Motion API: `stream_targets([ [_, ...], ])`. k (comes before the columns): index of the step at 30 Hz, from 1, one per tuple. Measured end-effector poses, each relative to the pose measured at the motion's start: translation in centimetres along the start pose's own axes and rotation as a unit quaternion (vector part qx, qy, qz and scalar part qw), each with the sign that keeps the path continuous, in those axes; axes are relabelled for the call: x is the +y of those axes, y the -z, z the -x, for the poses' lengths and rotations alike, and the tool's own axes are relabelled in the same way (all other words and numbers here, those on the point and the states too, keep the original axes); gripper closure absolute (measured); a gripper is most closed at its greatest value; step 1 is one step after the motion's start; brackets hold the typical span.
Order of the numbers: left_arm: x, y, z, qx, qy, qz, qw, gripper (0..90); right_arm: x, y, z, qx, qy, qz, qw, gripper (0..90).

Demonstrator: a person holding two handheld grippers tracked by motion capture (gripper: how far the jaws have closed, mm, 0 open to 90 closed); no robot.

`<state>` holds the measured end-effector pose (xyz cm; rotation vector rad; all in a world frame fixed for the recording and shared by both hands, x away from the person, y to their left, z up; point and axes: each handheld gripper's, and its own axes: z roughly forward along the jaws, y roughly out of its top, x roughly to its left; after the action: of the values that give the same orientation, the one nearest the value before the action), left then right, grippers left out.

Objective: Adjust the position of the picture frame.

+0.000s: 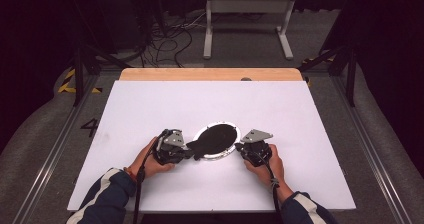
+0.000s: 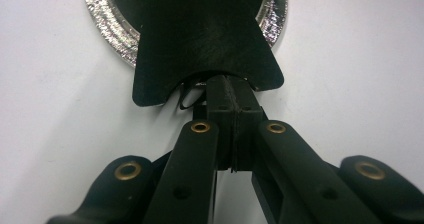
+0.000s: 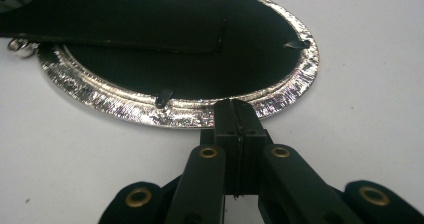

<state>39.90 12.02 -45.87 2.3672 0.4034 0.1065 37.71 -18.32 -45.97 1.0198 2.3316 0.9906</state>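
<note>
Here the black flap (image 1: 212, 140) lies across the foil pan (image 1: 201, 132) mid-worktop (image 1: 150, 104), long axis running between my tongs: left tongs (image 1: 191, 146) clamped on its flared tail, right tongs (image 1: 239, 145) pinched on the pan's rim.

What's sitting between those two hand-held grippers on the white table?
In the high view, a silver-rimmed oval frame with a black flap lies between the left hand-held gripper and the right hand-held gripper.

White tabletop (image 1: 150, 109), wood strip at far edge; silver-rimmed black dish (image 1: 216, 140), maybe a pan, lies near front-centre.
</note>
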Motion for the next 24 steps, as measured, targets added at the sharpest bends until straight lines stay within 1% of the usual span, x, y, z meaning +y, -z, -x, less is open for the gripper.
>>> stream_targets([
  [4,0.1,0.0,0.1,0.001,-0.006,-0.003,1.0,89.7,0.3,-0.4,0.3,-0.003,-0.001,0.001,1.0,90.0],
  [5,0.1,0.0,0.1,0.002,-0.007,-0.006,1.0,89.7,0.3,-0.4,0.1,-0.007,0.002,-0.001,1.0,90.0],
  [7,0.1,0.0,0.1,0.002,-0.008,-0.005,1.0,89.7,0.3,-0.3,0.0,-0.006,0.007,-0.002,1.0,90.0],
  [8,0.1,0.0,0.1,0.002,-0.005,-0.004,1.0,89.7,0.2,0.0,-0.5,0.004,0.018,-0.005,0.9998,90.0],
  [9,0.1,0.0,0.1,0.002,-0.005,-0.004,1.0,89.7,0.2,0.0,-0.5,0.004,0.018,-0.005,0.9998,90.0],
  [12,0.0,-0.1,0.2,-0.003,0.0,0.002,1.0,89.7,0.0,0.3,-1.1,0.027,0.024,-0.006,0.9993,90.0],
  [13,0.0,-0.1,0.2,-0.007,-0.003,0.003,1.0,89.7,0.0,0.4,-1.4,0.029,0.028,-0.007,0.9991,90.0],
  [14,0.0,-0.1,0.2,-0.011,-0.001,0.006,0.9999,89.8,0.0,0.4,-1.5,0.033,0.029,-0.007,0.999,90.0],
  [15,0.0,-0.2,0.2,-0.013,-0.005,0.004,0.9999,89.8,0.0,0.4,-1.6,0.036,0.028,-0.006,0.999,90.0],
  [19,0.2,-0.4,0.6,-0.014,-0.012,0.006,0.9998,89.9,0.1,0.2,-1.7,0.034,0.031,-0.004,0.999,90.0],
  [22,0.4,-0.6,1.1,-0.023,-0.019,0.005,0.9996,89.8,0.1,0.1,-1.8,0.026,0.031,0.0,0.9992,90.0],
  [24,0.6,-0.7,1.3,-0.019,-0.021,0.003,0.9996,89.9,0.1,0.1,-1.8,0.026,0.029,0.001,0.9992,90.0],
])
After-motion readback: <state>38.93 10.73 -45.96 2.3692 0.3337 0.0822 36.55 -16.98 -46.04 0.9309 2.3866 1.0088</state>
